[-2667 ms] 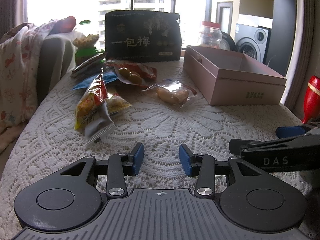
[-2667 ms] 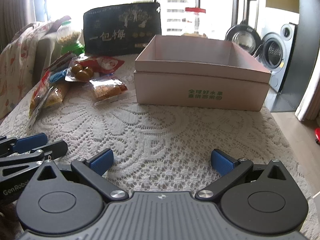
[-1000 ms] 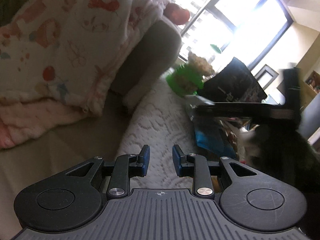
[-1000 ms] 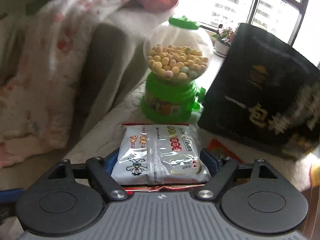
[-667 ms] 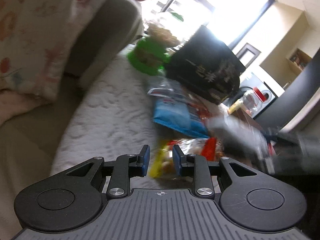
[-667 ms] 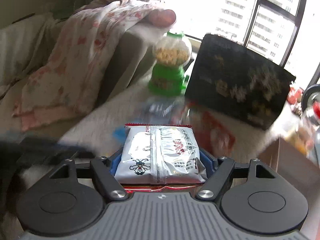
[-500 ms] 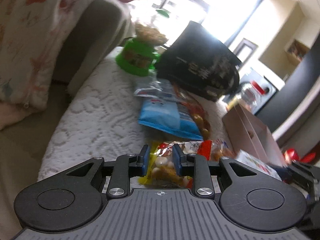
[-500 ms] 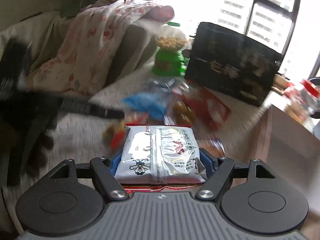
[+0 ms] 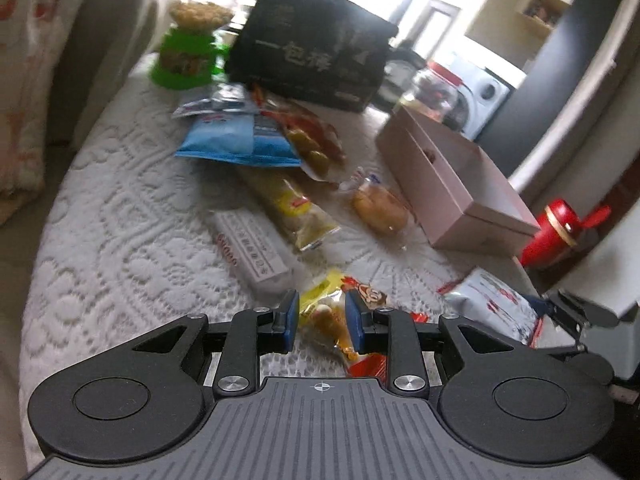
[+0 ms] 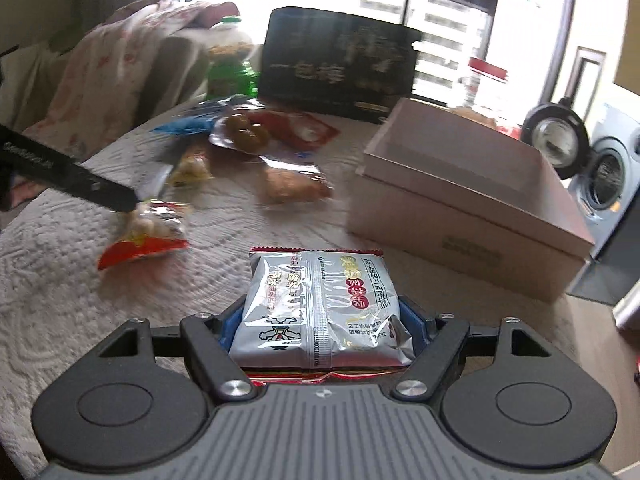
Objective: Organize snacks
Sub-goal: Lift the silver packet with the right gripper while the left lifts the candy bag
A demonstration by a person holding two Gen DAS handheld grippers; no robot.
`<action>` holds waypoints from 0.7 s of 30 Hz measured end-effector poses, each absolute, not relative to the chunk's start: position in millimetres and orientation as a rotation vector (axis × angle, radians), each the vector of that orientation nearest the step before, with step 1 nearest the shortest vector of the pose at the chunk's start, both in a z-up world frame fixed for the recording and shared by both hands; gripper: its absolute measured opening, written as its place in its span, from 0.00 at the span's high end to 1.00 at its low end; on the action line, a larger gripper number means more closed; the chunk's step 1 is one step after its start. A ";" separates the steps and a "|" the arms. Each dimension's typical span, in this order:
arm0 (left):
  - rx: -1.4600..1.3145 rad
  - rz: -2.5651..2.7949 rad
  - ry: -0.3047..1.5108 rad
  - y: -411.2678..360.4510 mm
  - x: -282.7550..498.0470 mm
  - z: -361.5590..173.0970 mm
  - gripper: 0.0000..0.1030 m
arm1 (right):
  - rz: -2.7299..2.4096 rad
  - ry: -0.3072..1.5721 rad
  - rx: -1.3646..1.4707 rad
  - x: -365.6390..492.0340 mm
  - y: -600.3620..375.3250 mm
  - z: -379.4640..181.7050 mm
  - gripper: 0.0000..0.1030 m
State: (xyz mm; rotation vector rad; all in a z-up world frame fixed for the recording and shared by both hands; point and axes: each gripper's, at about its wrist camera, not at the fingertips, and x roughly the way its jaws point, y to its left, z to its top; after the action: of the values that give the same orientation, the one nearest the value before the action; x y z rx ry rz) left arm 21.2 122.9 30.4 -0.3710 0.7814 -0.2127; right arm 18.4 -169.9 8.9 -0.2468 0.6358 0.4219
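Observation:
My left gripper (image 9: 321, 322) is shut on a yellow-and-red snack packet (image 9: 340, 320), held above the lace tablecloth; the packet also shows in the right wrist view (image 10: 150, 232) at the left fingertip. My right gripper (image 10: 322, 320) is shut on a silver snack bag (image 10: 320, 308); the bag also shows in the left wrist view (image 9: 492, 304). The open pink box (image 10: 468, 204) stands ahead to the right and also shows in the left wrist view (image 9: 452, 184). Loose snacks lie between: a blue bag (image 9: 236, 140), a yellow packet (image 9: 292, 204), a bun packet (image 9: 380, 208).
A black gift bag (image 9: 312, 64) and a green candy dispenser (image 9: 188, 52) stand at the back. A white flat packet (image 9: 250, 252) lies on the cloth. A red bottle (image 9: 556, 232) is off the right edge. A sofa with a blanket (image 10: 120, 68) borders the left.
Both grippers swung back from the left end of the table toward the box. The left gripper took hold of the yellow-and-red packet; the right keeps the silver bag.

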 end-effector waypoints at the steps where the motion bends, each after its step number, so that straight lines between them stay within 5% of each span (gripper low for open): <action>1: -0.374 -0.177 0.774 123.1 19.2 33.3 0.72 | 0.409 0.629 -0.241 18.2 -174.0 7.7 0.26; 10: -0.554 -0.095 0.919 120.7 30.9 28.6 0.72 | 0.313 0.640 -0.132 28.2 -204.0 -5.8 0.26; 21: -0.151 -0.097 0.836 69.0 47.7 40.8 0.71 | 0.322 0.648 -0.069 29.1 -211.5 -8.5 0.26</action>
State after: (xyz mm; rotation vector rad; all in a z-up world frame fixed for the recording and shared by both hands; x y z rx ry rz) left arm 47.7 69.0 40.8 -0.1508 0.8356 -0.0967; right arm 29.1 -211.5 -8.5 -0.0689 0.6479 0.3216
